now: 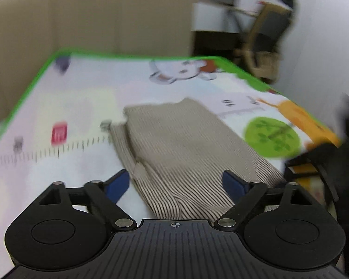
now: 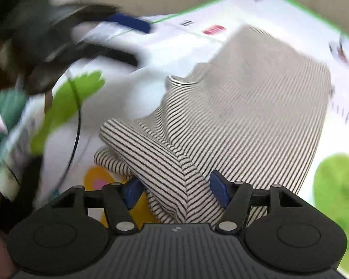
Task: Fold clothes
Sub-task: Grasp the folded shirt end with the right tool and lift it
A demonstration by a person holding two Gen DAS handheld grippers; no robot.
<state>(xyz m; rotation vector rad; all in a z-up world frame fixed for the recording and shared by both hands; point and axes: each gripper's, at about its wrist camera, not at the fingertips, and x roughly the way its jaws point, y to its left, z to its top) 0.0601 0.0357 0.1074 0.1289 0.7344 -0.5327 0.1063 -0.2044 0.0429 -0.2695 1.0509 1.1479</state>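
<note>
— Across the middle of both frames, how many garments do you count?

— One: a single striped garment (image 1: 186, 144), thin dark stripes on pale cloth, folded and lying on one cartoon-printed play mat (image 1: 69, 107) with a green border.

— And the tools?

— Two. From the left wrist view, the left gripper (image 1: 175, 183) sits at the bottom centre, its two blue pads spread wide with nothing pinched; the garment's near end lies on the mat between and beyond them. From the right wrist view, the right gripper (image 2: 175, 189) has a raised ridge of the striped cloth between its two blue pads; whether they press it I cannot tell.

— Anything further out?

— One beige sofa back (image 1: 88, 16) across the upper left of the left view, and one chair (image 1: 265, 39), blurred, at upper right. The right view shows the other gripper as a dark blur at upper left.
</note>
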